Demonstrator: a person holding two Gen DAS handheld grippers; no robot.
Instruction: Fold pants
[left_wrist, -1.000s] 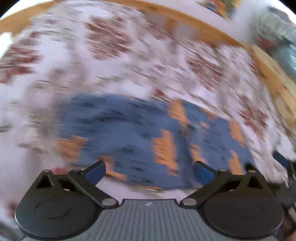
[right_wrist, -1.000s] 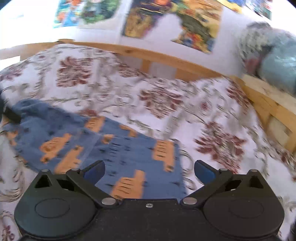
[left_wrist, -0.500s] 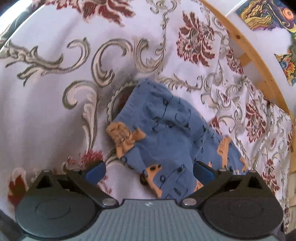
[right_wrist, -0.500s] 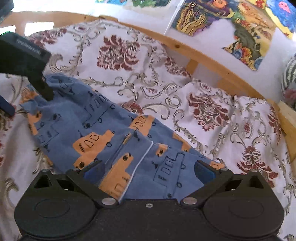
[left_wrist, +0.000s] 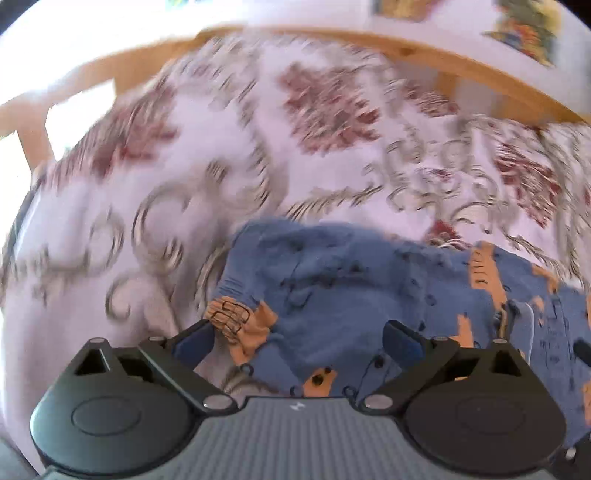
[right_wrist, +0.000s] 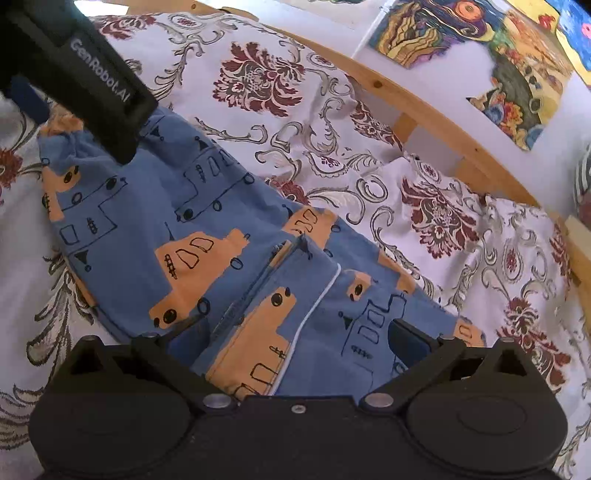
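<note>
The blue pants (right_wrist: 229, 236) are spread on the bed (right_wrist: 461, 229), near its wooden side rail (right_wrist: 436, 110). Both the left tongs (left_wrist: 295, 338) and right tongs (right_wrist: 291, 338) are held released above the fabric, nothing gripped.

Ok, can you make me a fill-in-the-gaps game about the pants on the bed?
1. The pants are mostly ____ with orange vehicles printed on them.
2. The pants lie on a bedspread patterned with dark ____ flowers.
3. The right gripper has its fingers spread ____ over the pants.
4. The rail behind the bed is made of ____.

Missing words: blue; red; open; wood
</note>
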